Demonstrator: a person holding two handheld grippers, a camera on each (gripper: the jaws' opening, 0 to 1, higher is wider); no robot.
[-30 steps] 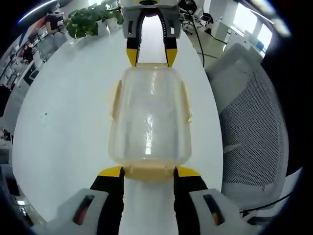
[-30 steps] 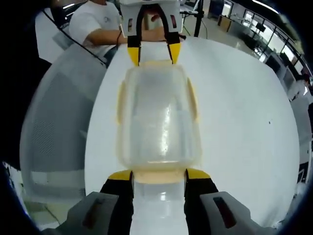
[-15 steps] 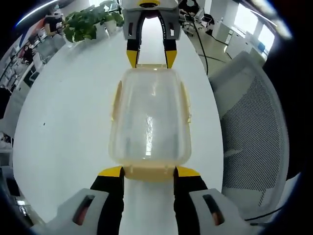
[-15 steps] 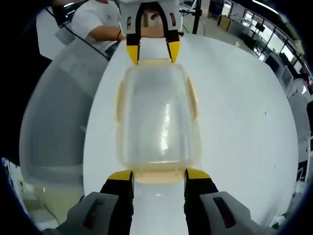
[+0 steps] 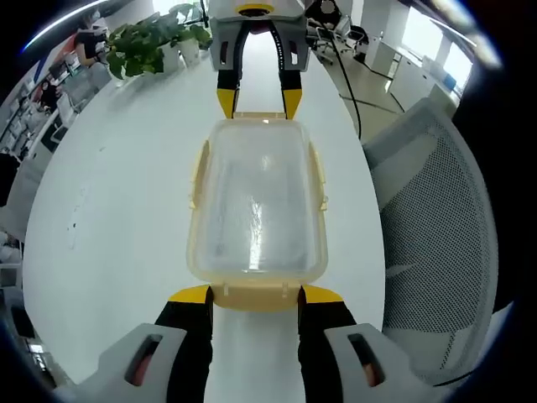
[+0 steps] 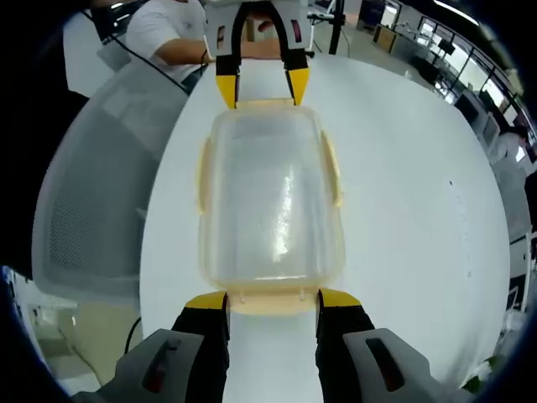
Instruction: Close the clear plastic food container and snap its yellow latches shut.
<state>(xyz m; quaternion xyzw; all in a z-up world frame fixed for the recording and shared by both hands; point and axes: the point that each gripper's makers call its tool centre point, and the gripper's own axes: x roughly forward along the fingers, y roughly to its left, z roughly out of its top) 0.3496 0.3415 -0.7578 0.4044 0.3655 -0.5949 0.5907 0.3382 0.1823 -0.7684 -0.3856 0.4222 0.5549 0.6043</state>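
Both grippers, left gripper (image 5: 255, 295) and right gripper (image 6: 271, 300), have yellow-tipped black jaws (grey housings behind).

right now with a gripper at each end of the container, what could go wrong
1. The clear container sits squeezed lengthwise between the left gripper and the right gripper; uneven pressure could make it skid on the smooth white table.
2. The yellow end latch lies between open jaws, so a push may slip off without snapping it.
3. The side latches look unfastened, so the lid could lift.

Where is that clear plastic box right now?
In both views the clear container sits mid-frame on the white table, held between the left gripper at one end and the right gripper at the other, a mesh chair beside.
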